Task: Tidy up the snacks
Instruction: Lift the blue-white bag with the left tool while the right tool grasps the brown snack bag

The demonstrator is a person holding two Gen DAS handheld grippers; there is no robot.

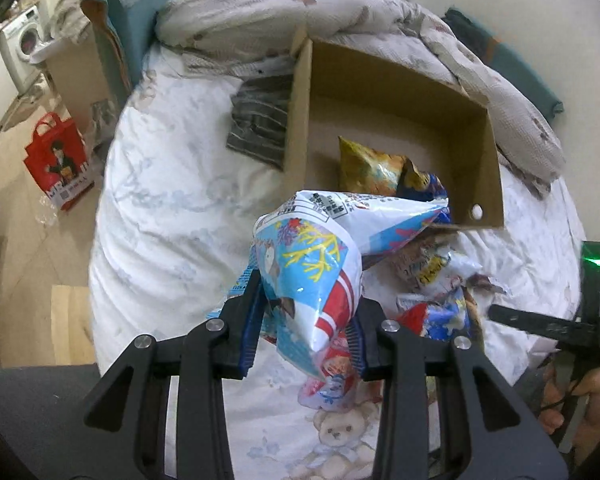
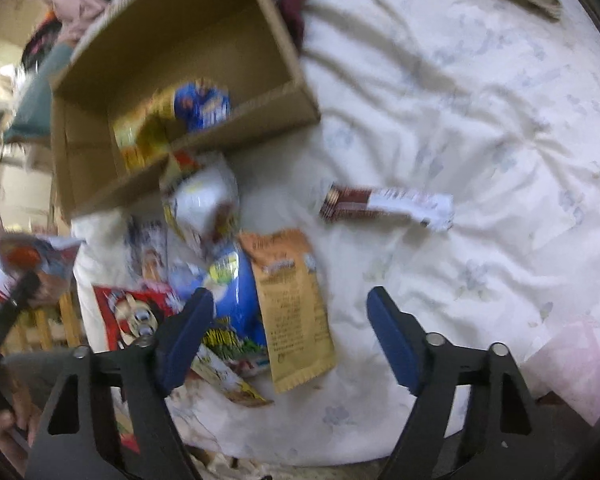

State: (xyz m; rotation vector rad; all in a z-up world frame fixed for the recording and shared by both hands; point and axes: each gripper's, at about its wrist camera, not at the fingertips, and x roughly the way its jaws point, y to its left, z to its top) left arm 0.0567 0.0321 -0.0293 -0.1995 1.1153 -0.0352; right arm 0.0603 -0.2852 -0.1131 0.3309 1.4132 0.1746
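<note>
My left gripper [image 1: 306,320] is shut on a blue and white snack bag [image 1: 312,260] and holds it up above the bed, just in front of the open cardboard box [image 1: 480,160]. Inside the box lie a yellow bag [image 1: 368,168] and a blue one [image 2: 202,106]. My right gripper [image 2: 290,304] stands open, pointing down over the snack pile. A tan packet [image 2: 292,280] and a blue bag [image 2: 236,300] lie on the sheet below its fingers, untouched. A brown and white bar [image 2: 384,204] lies apart to the right.
A red packet [image 2: 136,312] and a white bag [image 2: 204,200] lie in the pile by the box's front wall [image 2: 244,136]. A rumpled quilt [image 1: 300,8] sits behind the box and a striped cloth [image 1: 260,120] to its left. The floor with a red bag [image 1: 58,160] is further left.
</note>
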